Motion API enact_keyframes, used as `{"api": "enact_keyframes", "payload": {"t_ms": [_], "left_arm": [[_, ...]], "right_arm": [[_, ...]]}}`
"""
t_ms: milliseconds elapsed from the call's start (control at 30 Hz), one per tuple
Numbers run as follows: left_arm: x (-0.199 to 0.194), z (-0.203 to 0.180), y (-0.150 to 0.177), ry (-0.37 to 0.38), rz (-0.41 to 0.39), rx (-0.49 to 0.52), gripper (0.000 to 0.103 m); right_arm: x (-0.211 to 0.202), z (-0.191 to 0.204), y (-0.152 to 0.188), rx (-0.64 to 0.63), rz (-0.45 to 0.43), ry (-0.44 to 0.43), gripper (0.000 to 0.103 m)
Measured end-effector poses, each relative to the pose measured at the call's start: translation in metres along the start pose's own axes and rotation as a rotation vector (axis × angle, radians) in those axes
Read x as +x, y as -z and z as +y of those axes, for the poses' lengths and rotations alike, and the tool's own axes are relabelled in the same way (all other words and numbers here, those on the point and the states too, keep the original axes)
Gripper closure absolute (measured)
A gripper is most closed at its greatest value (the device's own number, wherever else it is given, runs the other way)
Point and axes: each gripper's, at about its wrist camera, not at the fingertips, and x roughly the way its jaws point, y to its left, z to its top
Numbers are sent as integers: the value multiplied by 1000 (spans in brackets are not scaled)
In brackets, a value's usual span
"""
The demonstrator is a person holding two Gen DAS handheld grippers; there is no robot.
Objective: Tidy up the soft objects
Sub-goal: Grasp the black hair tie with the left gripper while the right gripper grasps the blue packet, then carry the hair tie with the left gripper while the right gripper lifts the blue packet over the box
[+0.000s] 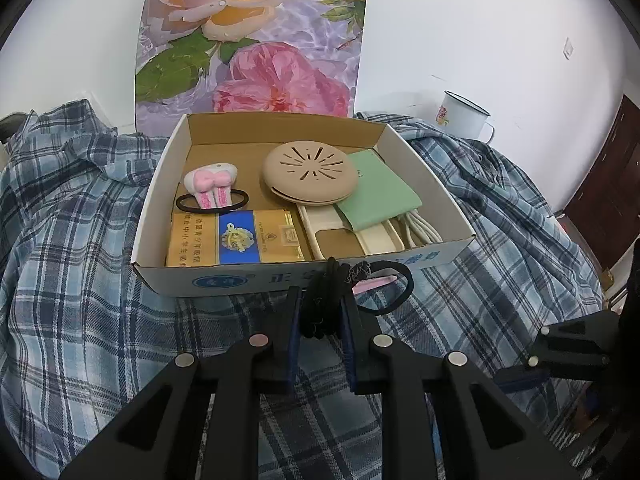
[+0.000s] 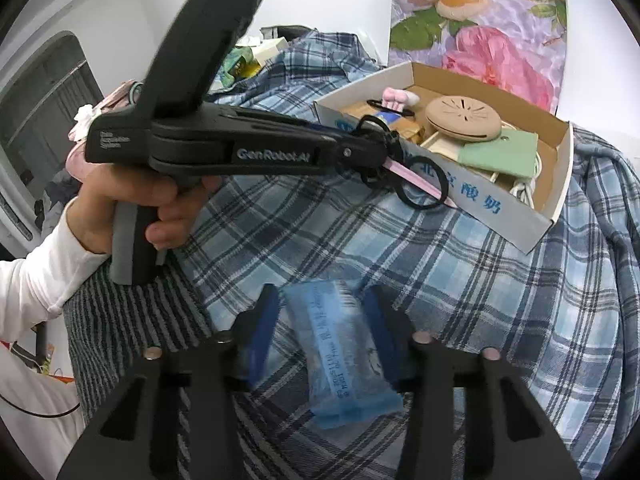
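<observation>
- Left gripper [image 1: 322,312]: clenched on a bundle of black hair ties [image 1: 320,304], with a pink strip [image 1: 374,282] caught in the bundle and one loop hanging out to the right. In the right wrist view the bundle hangs clear of the cloth, just in front of the near wall of the box.
- Left hand [image 2: 132,200]: wrapped around the grey-and-black handle of the left gripper; white sleeve [image 2: 36,272] behind it.
- Right gripper [image 2: 320,320]: jaws partly closed around a blue plastic packet [image 2: 340,356] lying on the cloth. The picture is blurred here, and whether the pads press on the packet cannot be told.
- Cardboard box [image 1: 452,216]: open-topped, blue print on its near wall, resting on the cloth.
- Box contents, left: a pink-and-white bow clip [image 1: 210,186] with a black hair tie [image 1: 212,203] looped around it; nearer, a gold-and-blue carton [image 1: 236,242].
- Box contents, right: a round tan perforated case [image 1: 310,172] lying on a green cloth piece [image 1: 380,196], cream phone cases [image 1: 340,232] and white cables [image 1: 422,228].
- Plaid cloth [image 1: 80,240]: blue and white, rumpled, spread beneath everything.
- Floral panel [image 1: 256,40]: upright behind the box.
- Enamel mug [image 1: 464,114]: white, floral print, at far right on the cloth's edge.
</observation>
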Motion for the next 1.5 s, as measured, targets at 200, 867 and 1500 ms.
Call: {"api": "enact_keyframes", "payload": {"t_ms": [200,867,1500], "left_arm": [[0,1,-1,0,-1,-1,84],[-18,4,-6,-34,-100,3,84],[-50,7,-13,-67,-234,6,86]], "right_arm": [[8,2,0,-18,32,12,61],[-30,-17,-8,72,-202,16,67],[-53,0,-29,14,-361,210,67]]}}
